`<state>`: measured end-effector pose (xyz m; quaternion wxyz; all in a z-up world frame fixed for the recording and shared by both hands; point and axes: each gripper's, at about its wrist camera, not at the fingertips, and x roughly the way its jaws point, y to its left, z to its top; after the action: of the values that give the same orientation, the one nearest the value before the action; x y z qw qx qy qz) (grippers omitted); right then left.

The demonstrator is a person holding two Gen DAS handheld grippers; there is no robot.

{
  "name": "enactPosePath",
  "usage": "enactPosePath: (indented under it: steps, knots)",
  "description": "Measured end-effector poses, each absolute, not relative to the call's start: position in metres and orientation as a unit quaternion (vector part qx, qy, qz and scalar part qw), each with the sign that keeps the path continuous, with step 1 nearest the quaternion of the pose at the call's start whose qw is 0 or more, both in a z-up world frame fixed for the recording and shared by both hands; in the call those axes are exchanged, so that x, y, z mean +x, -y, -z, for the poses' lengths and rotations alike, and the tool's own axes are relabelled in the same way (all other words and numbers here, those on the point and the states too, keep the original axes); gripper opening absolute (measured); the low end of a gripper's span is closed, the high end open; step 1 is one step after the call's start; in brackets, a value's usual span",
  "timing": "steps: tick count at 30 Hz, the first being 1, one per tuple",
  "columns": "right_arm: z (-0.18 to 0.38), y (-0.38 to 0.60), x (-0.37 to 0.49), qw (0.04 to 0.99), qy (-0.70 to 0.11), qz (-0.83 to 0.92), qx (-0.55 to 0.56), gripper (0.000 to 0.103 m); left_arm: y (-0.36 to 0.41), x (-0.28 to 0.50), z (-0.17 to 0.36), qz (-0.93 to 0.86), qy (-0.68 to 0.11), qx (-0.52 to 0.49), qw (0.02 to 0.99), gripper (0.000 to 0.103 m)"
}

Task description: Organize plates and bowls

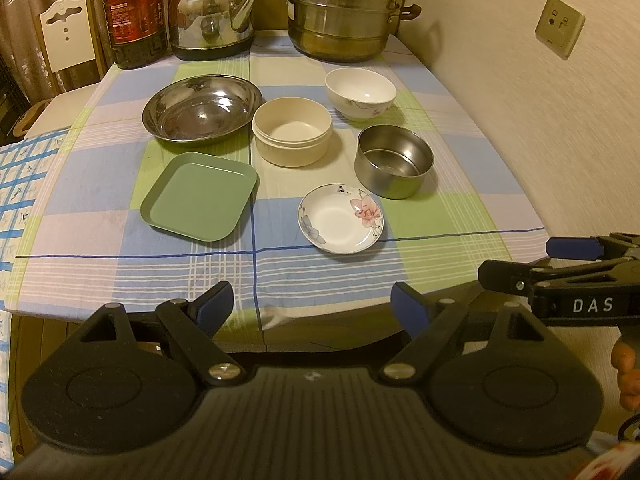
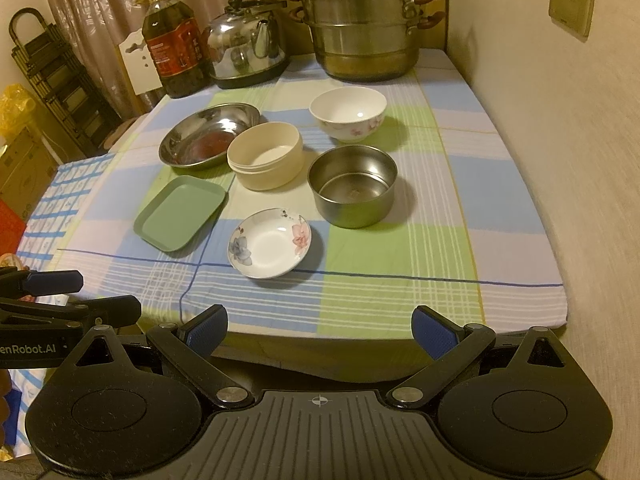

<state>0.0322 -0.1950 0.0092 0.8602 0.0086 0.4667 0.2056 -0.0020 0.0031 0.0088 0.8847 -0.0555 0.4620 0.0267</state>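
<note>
On the checked tablecloth [image 1: 320, 268] lie a green square plate [image 1: 198, 196], a small flowered saucer [image 1: 340, 218], a steel bowl [image 1: 394, 162], a cream round container [image 1: 292, 132], a wide steel basin [image 1: 202, 110] and a white flowered bowl [image 1: 360, 94]. The right wrist view shows the same plate [image 2: 180, 212], saucer [image 2: 270, 242], steel bowl [image 2: 352, 184], cream container [image 2: 264, 154], basin [image 2: 208, 134] and white bowl [image 2: 348, 114]. My left gripper [image 1: 310, 308] is open and empty at the table's near edge. My right gripper [image 2: 320, 326] is open and empty, right of the left one.
At the back of the table stand an oil bottle [image 1: 134, 12], a steel kettle [image 1: 214, 18] and a stacked steel steamer pot [image 1: 342, 8]. A wall [image 1: 540, 120] runs along the table's right side. A white chair [image 1: 68, 36] stands at the back left.
</note>
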Motion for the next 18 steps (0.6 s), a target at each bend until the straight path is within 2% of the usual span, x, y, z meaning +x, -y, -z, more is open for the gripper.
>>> enactPosePath:
  steps: [18]
  knots:
    - [-0.0118, 0.1954, 0.0326, 0.863, -0.462, -0.205, 0.007, 0.098, -0.0020, -0.0006, -0.0083, -0.027, -0.461, -0.056, 0.885, 0.085]
